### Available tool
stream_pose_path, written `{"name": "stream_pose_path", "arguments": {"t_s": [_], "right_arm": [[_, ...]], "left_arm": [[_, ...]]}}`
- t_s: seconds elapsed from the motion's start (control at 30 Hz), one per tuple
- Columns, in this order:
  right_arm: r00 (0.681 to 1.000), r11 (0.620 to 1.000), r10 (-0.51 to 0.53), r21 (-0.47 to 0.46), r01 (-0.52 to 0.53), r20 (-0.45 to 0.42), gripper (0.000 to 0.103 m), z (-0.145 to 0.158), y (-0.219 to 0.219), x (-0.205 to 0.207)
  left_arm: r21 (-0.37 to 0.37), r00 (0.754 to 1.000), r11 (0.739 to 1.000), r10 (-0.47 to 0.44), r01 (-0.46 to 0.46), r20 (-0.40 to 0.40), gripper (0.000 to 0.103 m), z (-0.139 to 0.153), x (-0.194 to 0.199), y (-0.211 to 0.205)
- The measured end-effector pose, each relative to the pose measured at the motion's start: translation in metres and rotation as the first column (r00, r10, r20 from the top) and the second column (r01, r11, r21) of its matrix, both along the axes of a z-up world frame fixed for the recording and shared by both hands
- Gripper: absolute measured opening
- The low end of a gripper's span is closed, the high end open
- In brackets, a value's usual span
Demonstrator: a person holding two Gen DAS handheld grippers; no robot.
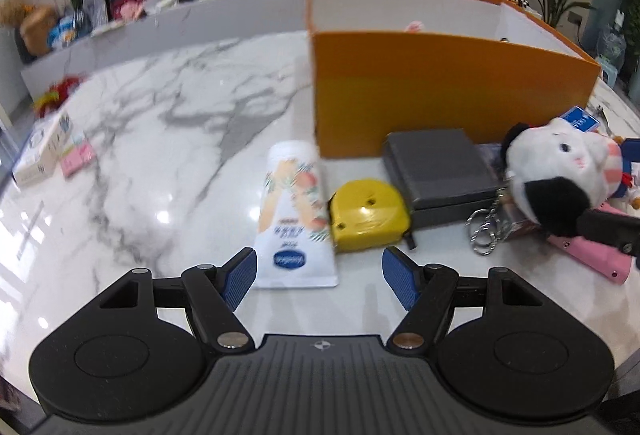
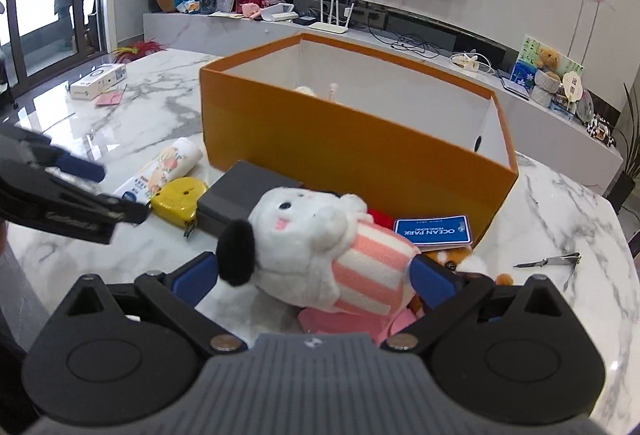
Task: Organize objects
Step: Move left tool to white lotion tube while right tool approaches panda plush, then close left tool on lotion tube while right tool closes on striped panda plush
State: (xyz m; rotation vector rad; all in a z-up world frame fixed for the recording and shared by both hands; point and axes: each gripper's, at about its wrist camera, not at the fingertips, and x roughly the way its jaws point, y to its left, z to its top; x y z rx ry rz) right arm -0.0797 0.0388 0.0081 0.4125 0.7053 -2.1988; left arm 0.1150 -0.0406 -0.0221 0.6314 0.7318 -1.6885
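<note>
An orange box stands open on the marble table; it also shows in the right wrist view. My left gripper is open just above the table, in front of a white tube and a yellow tape measure. My right gripper is shut on a white plush toy with a pink striped body, held above the table. The plush also shows in the left wrist view, with a right finger on it. A dark grey case lies against the box.
A blue card, a brown plush, a pink item and key rings lie near the box. Nail clippers lie at the right. A white carton and pink pad sit far left.
</note>
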Motion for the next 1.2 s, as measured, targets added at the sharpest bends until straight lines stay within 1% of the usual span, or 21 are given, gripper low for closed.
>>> {"name": "stream_pose_path", "arguments": {"t_s": [0.07,0.17,0.23,0.33,0.37,0.43,0.53,0.6,0.63,0.7,0.77,0.83,0.93,1.0,1.07,1.1,1.13,1.2], "right_arm": [[1.0,1.0,0.003,-0.019,-0.003,-0.002,0.102,0.003,0.001,-0.001],[1.0,1.0,0.003,-0.026,-0.004,-0.011,0.102,0.004,0.002,-0.002],[1.0,1.0,0.002,-0.028,-0.002,-0.002,0.102,0.004,0.003,-0.003],[1.0,0.999,0.007,-0.042,-0.007,0.004,0.102,0.005,0.004,-0.003],[1.0,0.999,0.008,-0.046,-0.008,0.001,0.102,0.005,0.005,-0.002],[1.0,0.998,0.015,-0.056,-0.016,-0.003,0.102,0.006,0.006,-0.001],[1.0,0.998,0.02,-0.06,-0.021,-0.009,0.102,0.006,0.005,0.0],[1.0,0.998,0.019,-0.058,-0.019,-0.015,0.102,0.005,0.005,-0.001],[1.0,0.998,0.018,-0.056,-0.019,-0.017,0.102,0.005,0.006,-0.001],[1.0,0.998,0.008,-0.059,-0.009,-0.018,0.102,0.005,0.009,-0.003],[1.0,0.997,0.0,-0.073,0.0,-0.006,0.102,0.007,0.011,-0.007],[1.0,0.995,-0.002,-0.096,0.003,0.013,0.102,0.009,0.014,-0.01],[0.999,0.992,0.003,-0.125,0.001,0.035,0.102,0.011,0.019,-0.012],[1.0,0.993,0.002,-0.122,0.002,0.026,0.102,0.013,0.022,-0.012],[1.0,0.993,-0.016,-0.119,0.016,0.001,0.102,0.015,0.027,-0.014],[1.0,0.993,-0.024,-0.118,0.022,-0.012,0.102,0.015,0.029,-0.015],[0.999,0.993,-0.027,-0.117,0.024,-0.019,0.102,0.016,0.031,-0.017],[1.0,0.992,-0.018,-0.125,0.017,-0.007,0.102,0.016,0.035,-0.021]], "left_arm": [[0.029,0.999,1.0,0.007,-0.006,-0.035,0.082,-0.004,0.003,-0.008],[0.033,0.998,0.999,-0.015,0.017,-0.067,0.082,-0.005,0.004,-0.015],[0.027,0.997,0.999,-0.037,0.039,-0.063,0.082,-0.005,0.003,-0.019],[-0.006,0.997,0.998,-0.064,0.064,-0.036,0.082,-0.003,0.004,-0.029],[-0.016,0.998,0.998,-0.057,0.056,-0.042,0.082,-0.002,0.006,-0.034],[-0.021,0.996,0.999,-0.032,0.031,-0.083,0.082,-0.003,0.014,-0.044],[0.018,0.989,1.0,0.02,-0.017,-0.148,0.082,-0.009,0.021,-0.064],[0.042,0.987,0.999,0.034,-0.028,-0.157,0.082,-0.014,0.019,-0.073],[0.047,0.988,0.998,0.036,-0.029,-0.15,0.084,-0.017,0.017,-0.077],[0.041,0.986,0.998,0.045,-0.039,-0.16,0.085,-0.018,0.017,-0.08],[0.051,0.984,0.997,0.058,-0.05,-0.169,0.085,-0.021,0.018,-0.085],[0.063,0.984,0.996,0.069,-0.06,-0.161,0.085,-0.027,0.02,-0.09],[0.028,0.992,0.998,0.057,-0.055,-0.11,0.085,-0.029,0.019,-0.092],[0.01,0.996,0.999,0.045,-0.044,-0.078,0.085,-0.03,0.016,-0.091],[-0.021,0.999,0.999,0.038,-0.038,-0.024,0.086,-0.033,0.01,-0.086],[-0.037,0.999,0.998,0.047,-0.048,-0.025,0.086,-0.034,0.01,-0.083],[-0.044,0.997,0.997,0.065,-0.067,-0.043,0.086,-0.036,0.011,-0.08],[-0.047,0.998,0.997,0.062,-0.063,-0.034,0.086,-0.035,0.01,-0.08]]}}
